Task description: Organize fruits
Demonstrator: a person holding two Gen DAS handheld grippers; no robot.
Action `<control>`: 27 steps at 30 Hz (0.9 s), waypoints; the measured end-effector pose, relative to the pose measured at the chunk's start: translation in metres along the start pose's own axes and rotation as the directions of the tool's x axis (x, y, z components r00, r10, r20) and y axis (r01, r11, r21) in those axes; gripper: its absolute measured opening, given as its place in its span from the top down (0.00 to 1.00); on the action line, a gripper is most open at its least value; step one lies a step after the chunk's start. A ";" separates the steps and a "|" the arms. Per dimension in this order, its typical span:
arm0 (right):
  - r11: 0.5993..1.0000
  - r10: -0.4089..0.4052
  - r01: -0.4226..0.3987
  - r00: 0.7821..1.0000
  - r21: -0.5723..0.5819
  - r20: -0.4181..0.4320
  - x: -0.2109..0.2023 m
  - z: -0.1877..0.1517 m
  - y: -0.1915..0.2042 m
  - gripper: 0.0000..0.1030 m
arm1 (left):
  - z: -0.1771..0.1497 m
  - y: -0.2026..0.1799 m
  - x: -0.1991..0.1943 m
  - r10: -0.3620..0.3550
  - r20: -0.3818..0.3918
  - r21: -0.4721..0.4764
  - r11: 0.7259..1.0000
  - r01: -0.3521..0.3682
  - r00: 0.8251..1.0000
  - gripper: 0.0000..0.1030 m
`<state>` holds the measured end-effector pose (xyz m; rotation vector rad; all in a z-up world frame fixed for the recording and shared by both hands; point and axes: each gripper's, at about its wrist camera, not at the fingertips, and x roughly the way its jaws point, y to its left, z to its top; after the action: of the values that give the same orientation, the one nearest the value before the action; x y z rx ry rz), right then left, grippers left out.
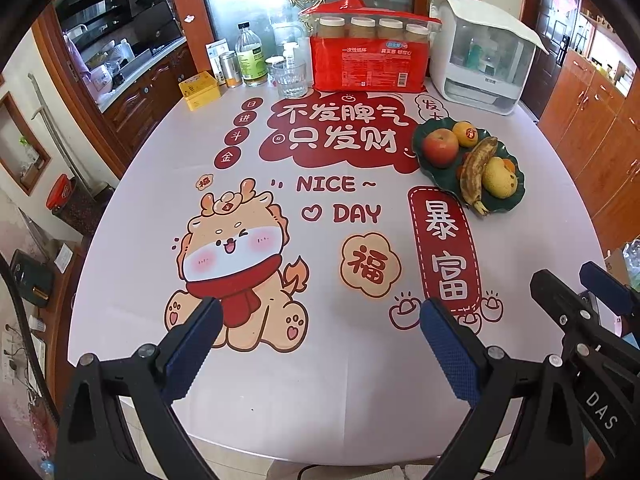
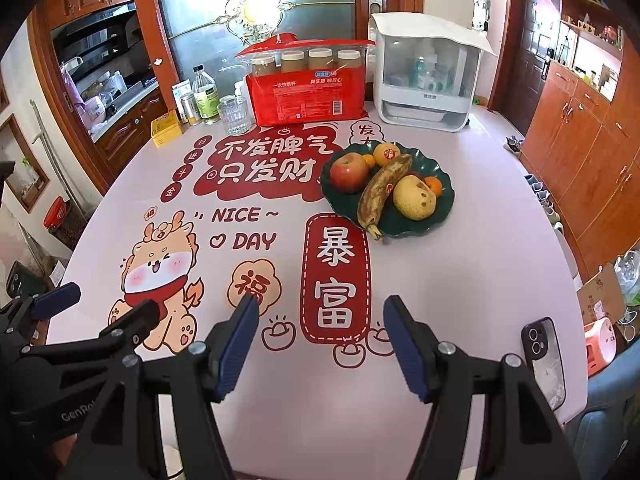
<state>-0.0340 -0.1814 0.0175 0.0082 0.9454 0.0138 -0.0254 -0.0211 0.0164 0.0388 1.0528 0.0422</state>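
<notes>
Along the table's (image 2: 460, 272) far edge a glass (image 2: 233, 115), a red pack (image 2: 308, 94) of jars and a white box (image 2: 424, 80) are lined up. Right of centre, an apple (image 2: 349, 172), banana (image 2: 382, 190), pear (image 2: 414, 198) and oranges (image 2: 387, 153) are held in a green plate (image 2: 444, 204). Near the front edge, the left gripper (image 1: 320, 322) and right gripper (image 2: 320, 320) are held open and empty over bare cloth. A phone (image 2: 544, 360) is seen by the right edge.

Rear of desk (image 2: 460, 240): red paper-cup pack (image 2: 306, 94), white cabinet appliance (image 2: 424, 76), drinking glass (image 2: 233, 114), green-labelled bottle (image 2: 205, 98), yellow tin (image 2: 167, 128). Near right edge: phone (image 2: 545, 360).
</notes>
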 end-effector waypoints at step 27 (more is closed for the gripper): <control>1.000 0.003 -0.003 1.000 0.010 -0.003 0.000 -0.004 -0.001 0.37 | 0.000 -0.003 -0.001 0.000 0.003 0.003 1.000 0.000 1.000 0.05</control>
<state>-0.0373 -0.1823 0.0154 0.0184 0.9488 0.0118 -0.0260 -0.0247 0.0172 0.0411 1.0496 0.0405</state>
